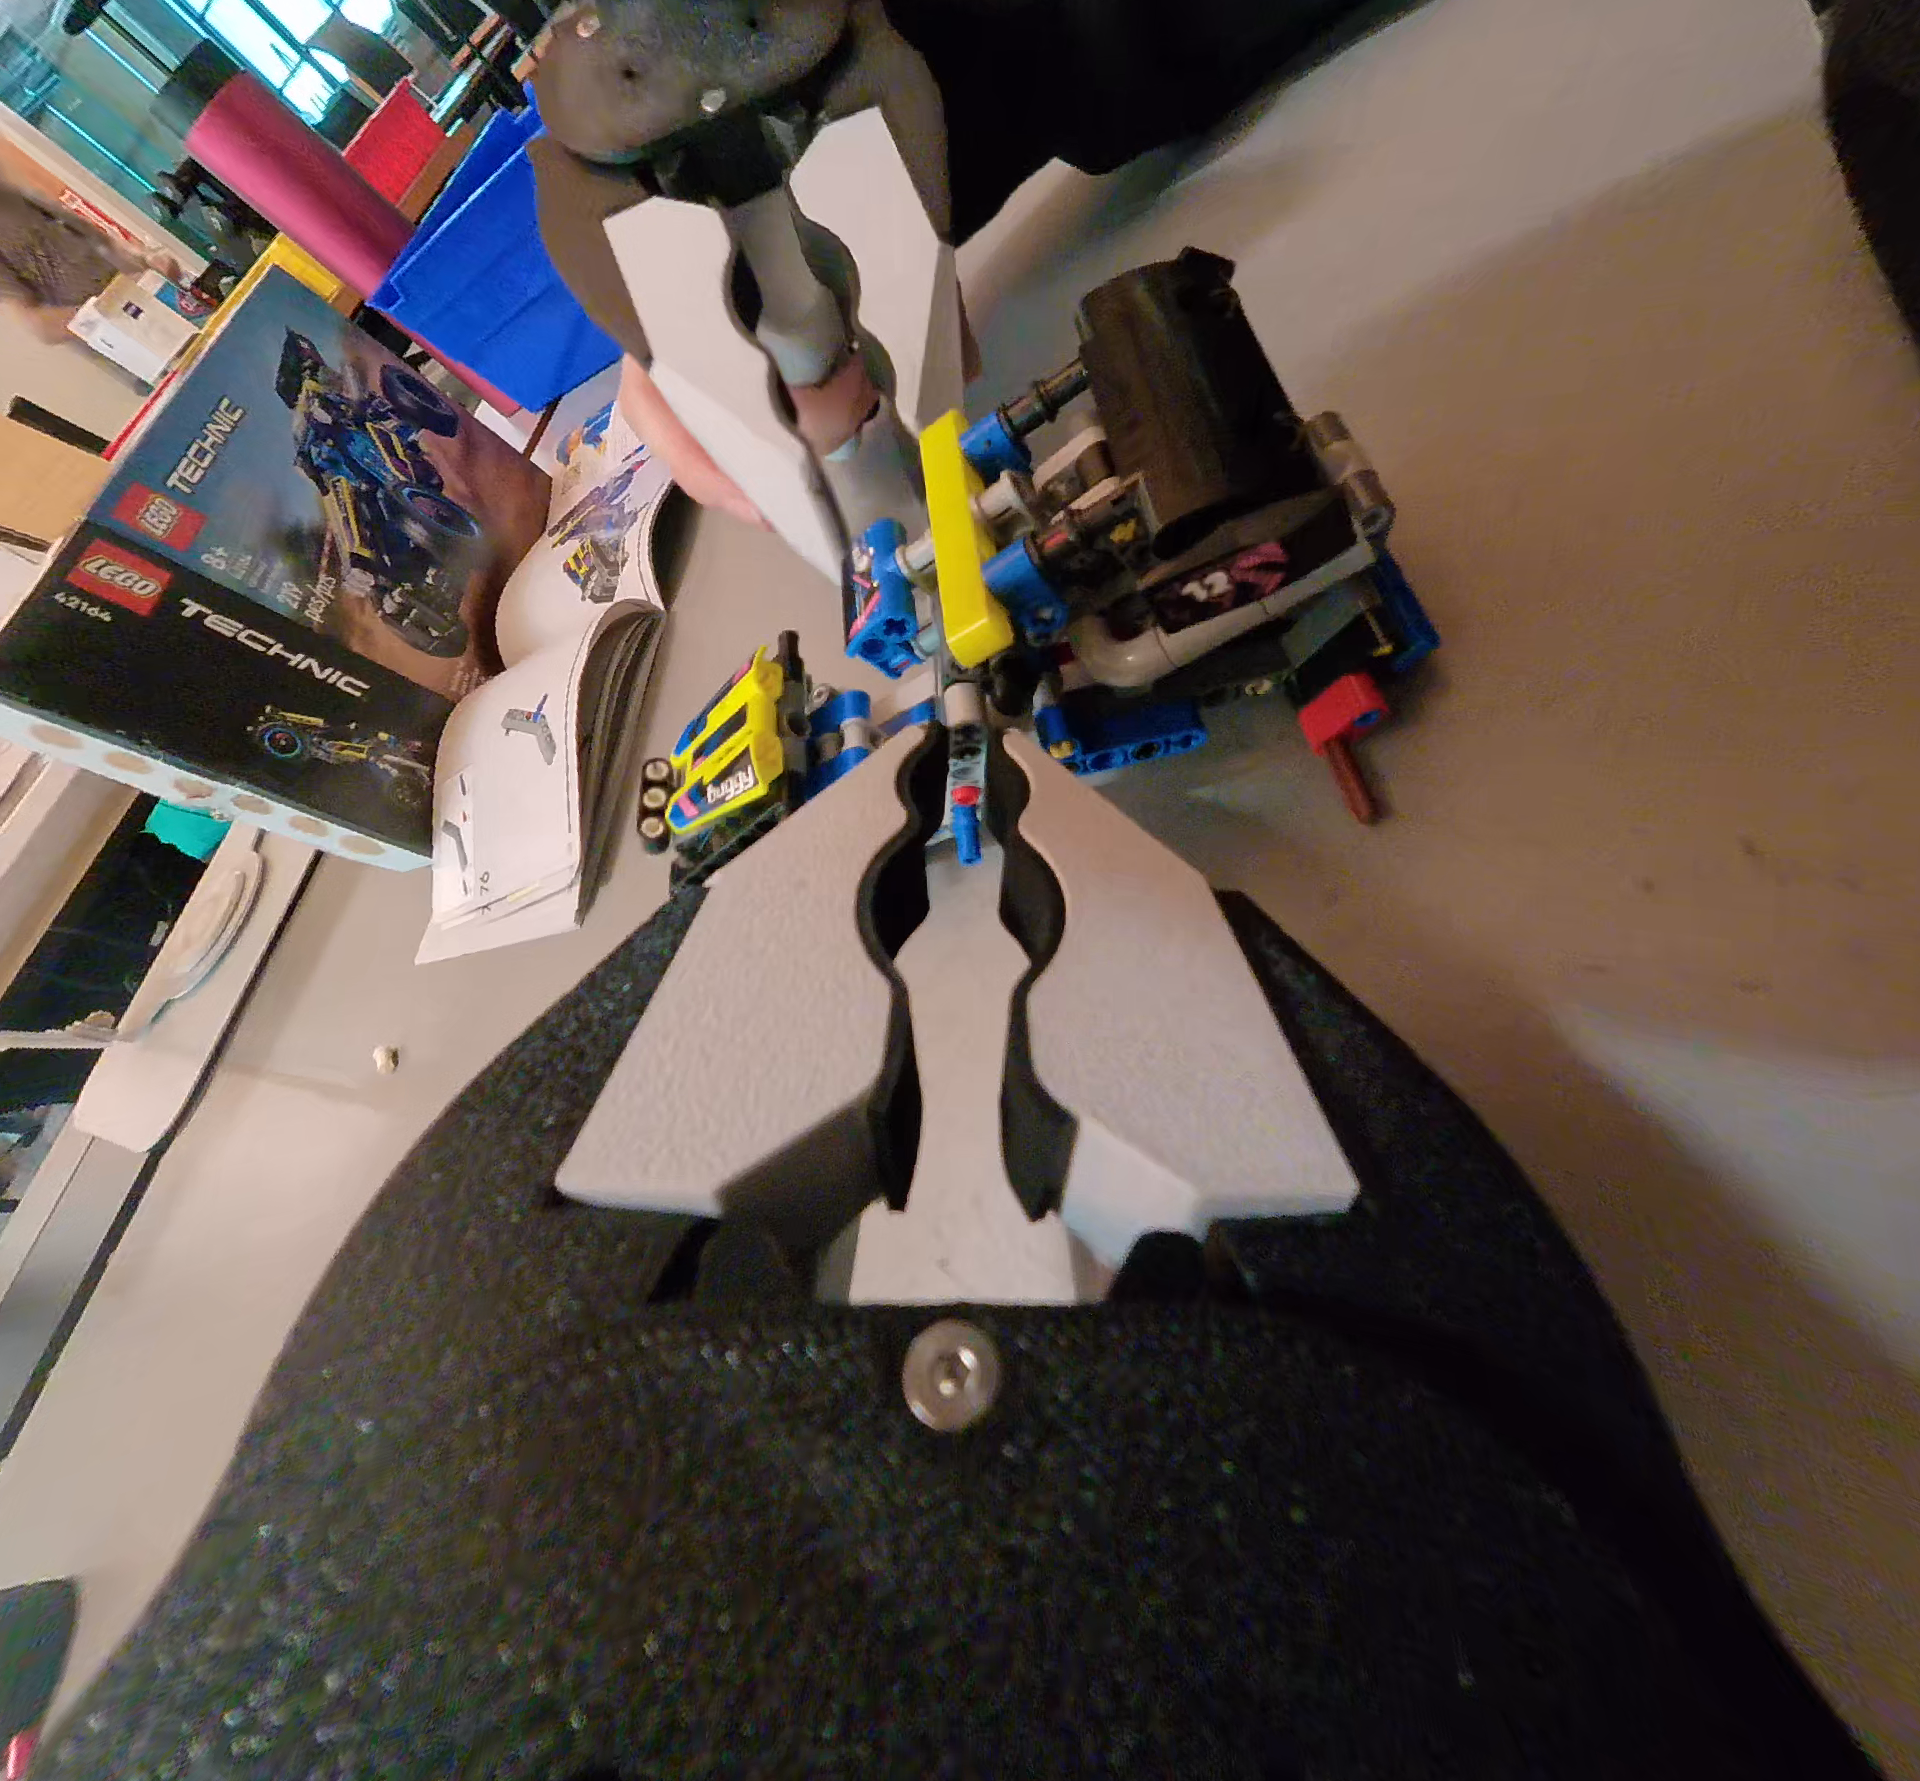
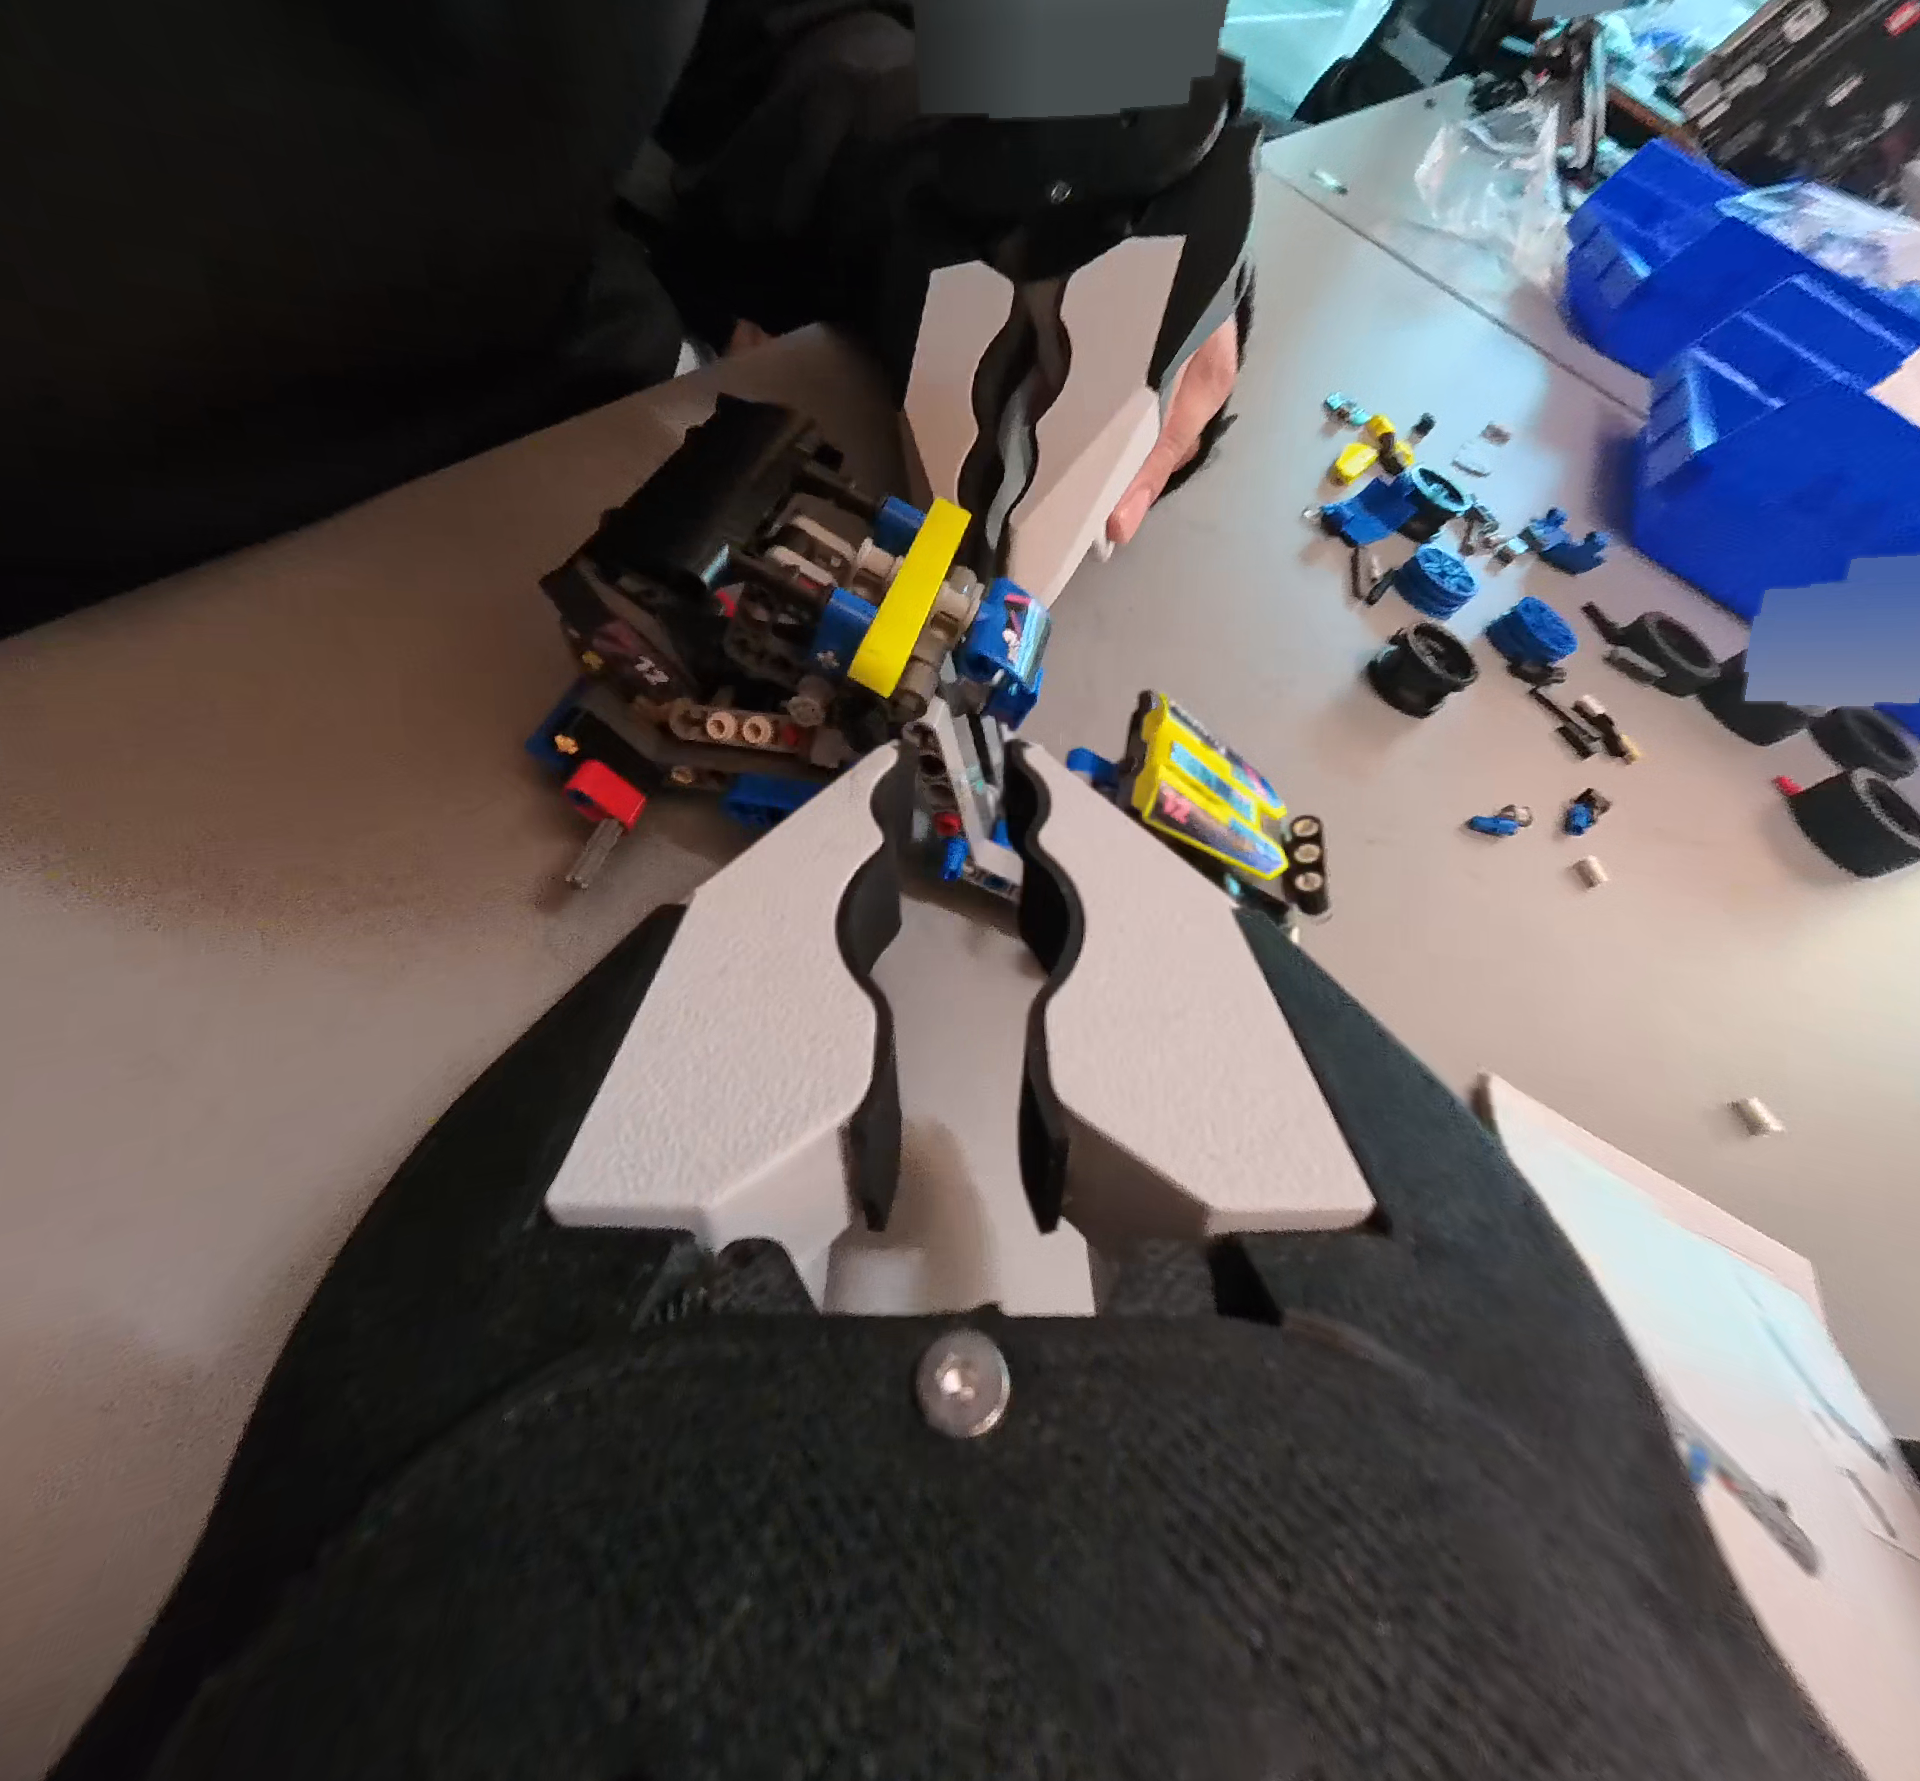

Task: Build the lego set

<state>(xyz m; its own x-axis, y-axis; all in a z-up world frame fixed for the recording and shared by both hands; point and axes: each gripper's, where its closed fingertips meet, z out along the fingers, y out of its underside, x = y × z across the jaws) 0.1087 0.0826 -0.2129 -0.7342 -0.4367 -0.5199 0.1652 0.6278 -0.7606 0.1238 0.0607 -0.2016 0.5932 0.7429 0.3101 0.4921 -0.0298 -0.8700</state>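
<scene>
A half-built toy car of black, blue and grey bricks [image 1: 1195, 526] lies on the table, with a yellow beam [image 1: 961, 536] across its near end. It also shows in the right wrist view [image 2: 727, 609]. A narrow grey beam with a red and a blue pin [image 1: 964, 765] sticks out of it. My left gripper [image 1: 966, 744] is shut on this beam. My right gripper [image 2: 954, 755] comes from the opposite side and is shut on the same grey beam [image 2: 961, 786]. Each gripper shows in the other's view beyond the yellow beam [image 2: 909, 599].
A yellow and blue body part [image 1: 727, 755] lies beside the car. A toy box [image 1: 260, 568] and an open booklet [image 1: 561, 692] lie on the left. Loose bricks, blue rims and black tyres [image 2: 1455, 588] are scattered by blue bins [image 2: 1766, 381]. A person in dark clothes [image 2: 312, 173] is behind. Less than 4 cm separates the two grippers' tips.
</scene>
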